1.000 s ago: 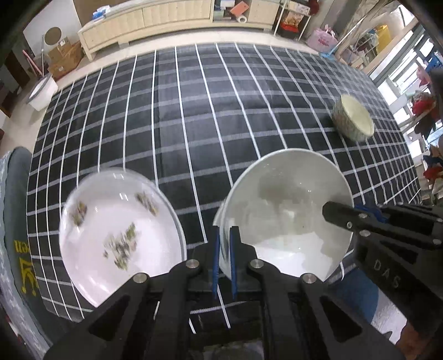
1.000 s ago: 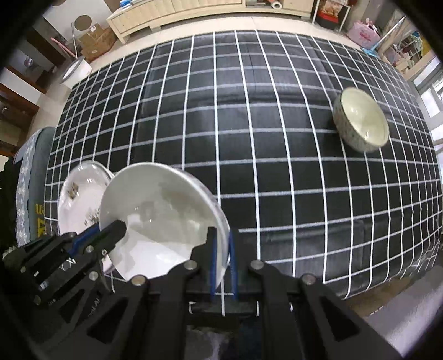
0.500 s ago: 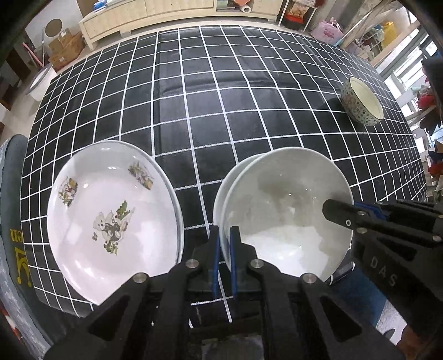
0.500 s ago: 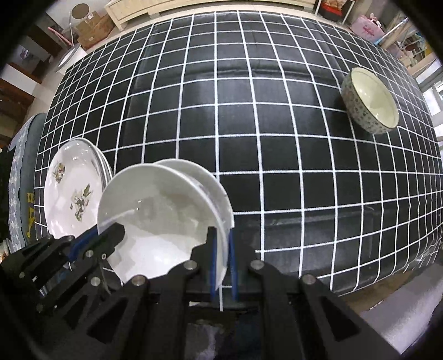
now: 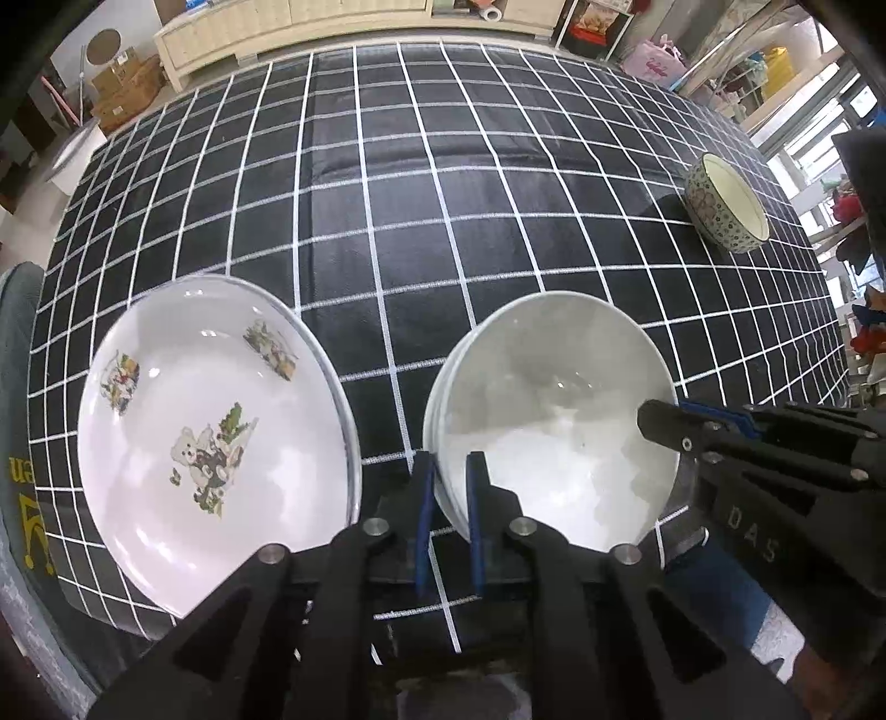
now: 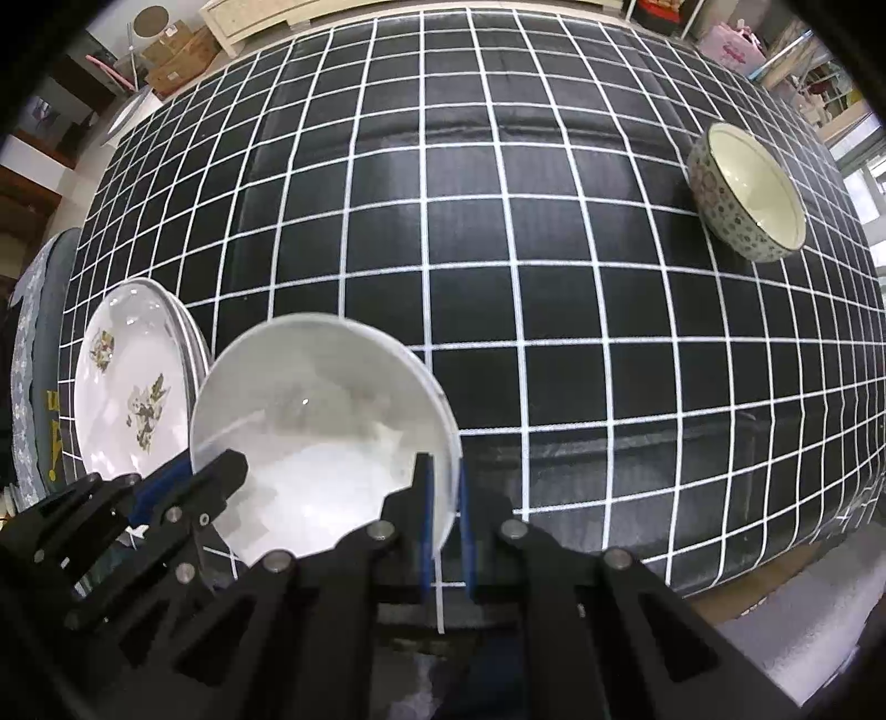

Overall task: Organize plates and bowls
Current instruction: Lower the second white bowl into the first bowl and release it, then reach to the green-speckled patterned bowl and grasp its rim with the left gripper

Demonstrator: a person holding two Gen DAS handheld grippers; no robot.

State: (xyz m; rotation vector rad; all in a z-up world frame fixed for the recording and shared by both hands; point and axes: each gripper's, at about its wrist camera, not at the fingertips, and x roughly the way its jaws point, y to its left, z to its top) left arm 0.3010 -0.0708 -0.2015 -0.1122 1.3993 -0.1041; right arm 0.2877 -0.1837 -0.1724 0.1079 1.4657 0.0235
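A plain white bowl (image 5: 554, 410) sits nested in another white bowl near the table's front edge; it also shows in the right wrist view (image 6: 315, 437). My left gripper (image 5: 447, 476) is shut on the bowl's left rim. My right gripper (image 6: 443, 482) is shut on its right rim. A white plate with bear pictures (image 5: 210, 432) lies to the left on top of another plate; it also shows in the right wrist view (image 6: 133, 404). A patterned bowl (image 5: 725, 202) stands apart at the far right, also in the right wrist view (image 6: 745, 191).
The table (image 5: 415, 183) has a black cloth with a white grid. A grey chair (image 5: 16, 310) stands at the left edge. Cabinets (image 5: 288, 22) and boxes stand beyond the far edge. The table's front edge (image 6: 692, 559) runs just below the bowls.
The white bowl held by both grippers has come down into the white bowl beneath it. Both grippers stay shut on its rim.
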